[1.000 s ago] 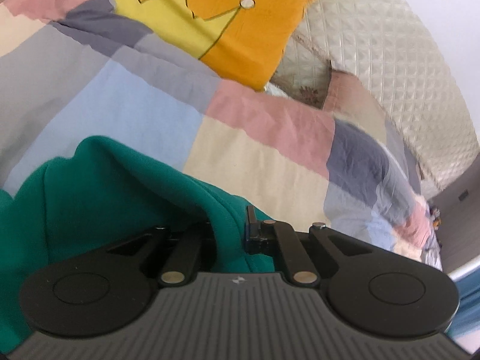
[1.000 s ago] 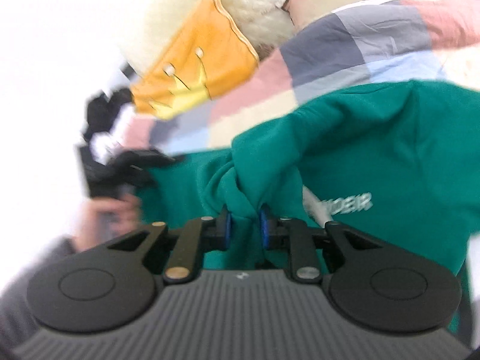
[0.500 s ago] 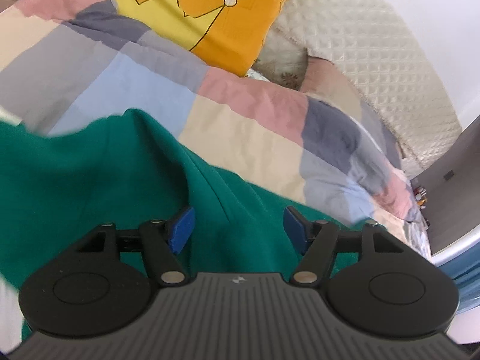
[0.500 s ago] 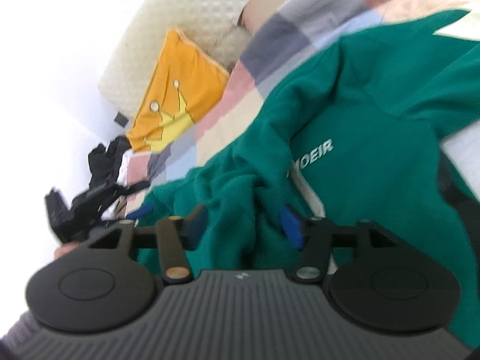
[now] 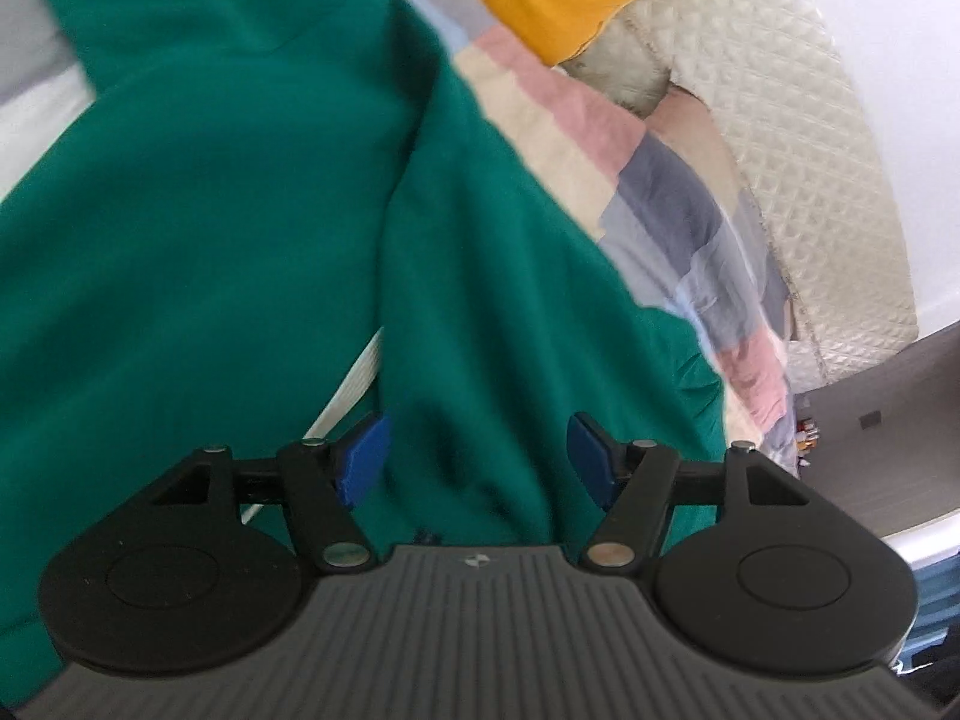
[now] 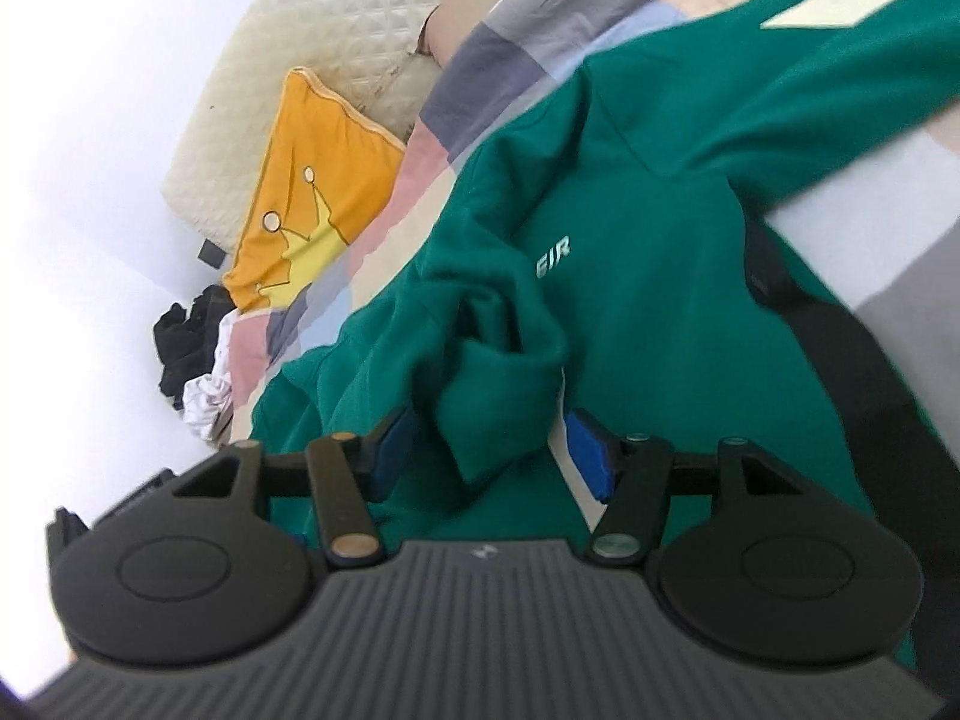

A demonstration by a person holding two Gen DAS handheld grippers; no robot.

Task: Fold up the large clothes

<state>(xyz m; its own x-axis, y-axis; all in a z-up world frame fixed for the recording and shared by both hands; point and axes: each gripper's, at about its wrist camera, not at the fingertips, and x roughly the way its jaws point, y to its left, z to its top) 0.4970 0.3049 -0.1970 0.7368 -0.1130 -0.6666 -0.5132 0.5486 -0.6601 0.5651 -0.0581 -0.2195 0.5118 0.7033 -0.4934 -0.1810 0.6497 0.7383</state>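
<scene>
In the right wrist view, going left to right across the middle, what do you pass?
Pile of black and white clothes → orange crown cushion → checked bedspread → green sweatshirt.

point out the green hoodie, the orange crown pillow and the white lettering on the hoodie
green hoodie (image 5: 228, 192), left wrist view, on the broad flat cloth
orange crown pillow (image 6: 318, 144), right wrist view, on the plain orange face above the crown
white lettering (image 6: 553, 257), right wrist view, on the letters across the chest
</scene>
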